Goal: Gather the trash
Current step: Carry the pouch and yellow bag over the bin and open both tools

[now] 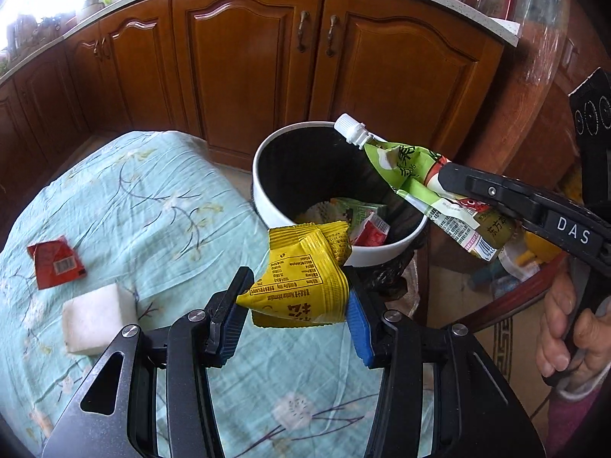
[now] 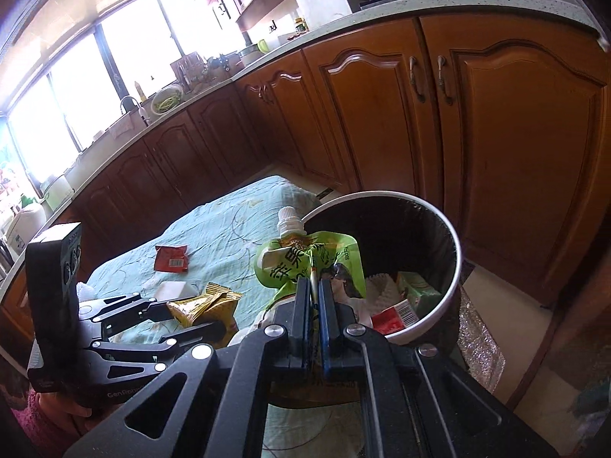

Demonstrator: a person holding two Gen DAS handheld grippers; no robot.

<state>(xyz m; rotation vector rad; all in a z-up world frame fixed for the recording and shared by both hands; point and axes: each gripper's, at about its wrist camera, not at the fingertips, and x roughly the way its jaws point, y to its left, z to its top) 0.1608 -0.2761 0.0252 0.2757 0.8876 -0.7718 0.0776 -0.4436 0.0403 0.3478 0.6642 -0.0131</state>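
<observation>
Left gripper (image 1: 292, 307) jaws grasping yellow snack packet (image 1: 301, 278); right gripper (image 2: 314, 294) jaws clenched on green spouted pouch (image 2: 305, 263). Centre both over bin (image 1: 267, 206) before release.

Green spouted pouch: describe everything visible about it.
The green pouch is a crumpled, flattened drink pouch of glossy printed plastic film with a white ribbed screw cap on its spout, Chinese lettering and a barcode near its bottom. The right claw is shut on its body and holds it in the air, spout tilted upward, over the near rim of the white bin. Nothing else touches it.
</observation>
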